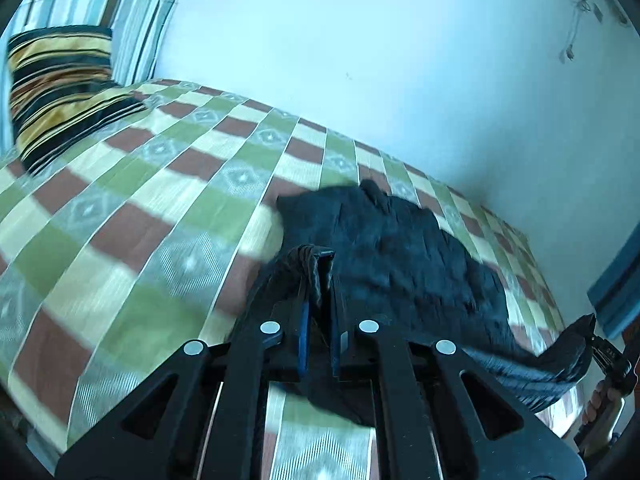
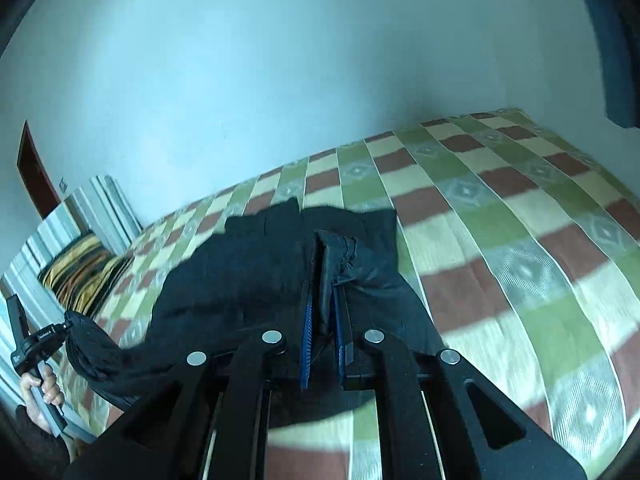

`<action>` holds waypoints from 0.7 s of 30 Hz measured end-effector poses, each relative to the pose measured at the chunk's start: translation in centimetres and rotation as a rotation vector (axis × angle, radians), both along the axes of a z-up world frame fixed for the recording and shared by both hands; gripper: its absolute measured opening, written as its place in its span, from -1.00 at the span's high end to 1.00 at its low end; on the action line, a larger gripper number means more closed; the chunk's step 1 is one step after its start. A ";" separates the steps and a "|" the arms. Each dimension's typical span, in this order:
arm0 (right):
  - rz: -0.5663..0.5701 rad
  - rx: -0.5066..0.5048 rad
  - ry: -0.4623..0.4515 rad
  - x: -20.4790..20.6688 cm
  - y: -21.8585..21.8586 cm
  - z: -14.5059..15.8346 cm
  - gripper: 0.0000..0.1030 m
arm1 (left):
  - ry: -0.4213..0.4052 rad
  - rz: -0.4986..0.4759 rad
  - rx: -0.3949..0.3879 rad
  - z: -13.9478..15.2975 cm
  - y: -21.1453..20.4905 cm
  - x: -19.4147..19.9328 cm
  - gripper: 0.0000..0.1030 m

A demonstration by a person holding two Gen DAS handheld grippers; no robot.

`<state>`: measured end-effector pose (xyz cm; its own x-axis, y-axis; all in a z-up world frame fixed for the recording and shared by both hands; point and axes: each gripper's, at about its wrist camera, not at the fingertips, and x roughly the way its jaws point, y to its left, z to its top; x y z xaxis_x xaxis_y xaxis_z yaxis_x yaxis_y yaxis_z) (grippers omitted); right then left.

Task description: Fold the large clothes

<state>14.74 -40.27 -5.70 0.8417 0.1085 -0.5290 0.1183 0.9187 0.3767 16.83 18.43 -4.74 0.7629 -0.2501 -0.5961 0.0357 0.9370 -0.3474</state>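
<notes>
1. Black garment (image 1: 400,240), soft and crumpled, spread over checked woven bedspread (image 1: 140,200).
2. Left hand-held gripper (image 1: 318,276) clamped on bunched hem.
3. Right hand-held gripper (image 2: 326,264) pinching another corner.

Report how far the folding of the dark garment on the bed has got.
Done: the dark garment is spread on the checked bedspread, and both near corners are pinched. In hand: the left gripper and right gripper are each shut on a bunched corner, holding the near edge raised off the bed. Left: carrying that edge over toward the far edge, then smoothing. No finished fold shows yet.
</notes>
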 end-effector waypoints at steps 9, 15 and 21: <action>-0.035 -0.010 0.064 12.4 -1.0 -0.9 0.83 | 0.046 0.044 0.075 -0.8 -2.5 13.5 0.84; -0.041 -0.006 0.197 19.3 -1.7 -5.7 0.82 | 0.120 0.044 0.195 -4.8 -4.8 19.8 0.84; -0.044 -0.003 0.296 22.1 -1.8 -10.9 0.81 | 0.210 0.036 0.235 -9.8 -5.3 23.0 0.84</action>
<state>36.86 -42.09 -16.58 0.6543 0.0735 -0.7527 0.2626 0.9113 0.3172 39.79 13.16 -14.53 0.6226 -0.0620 -0.7801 -0.0489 0.9918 -0.1179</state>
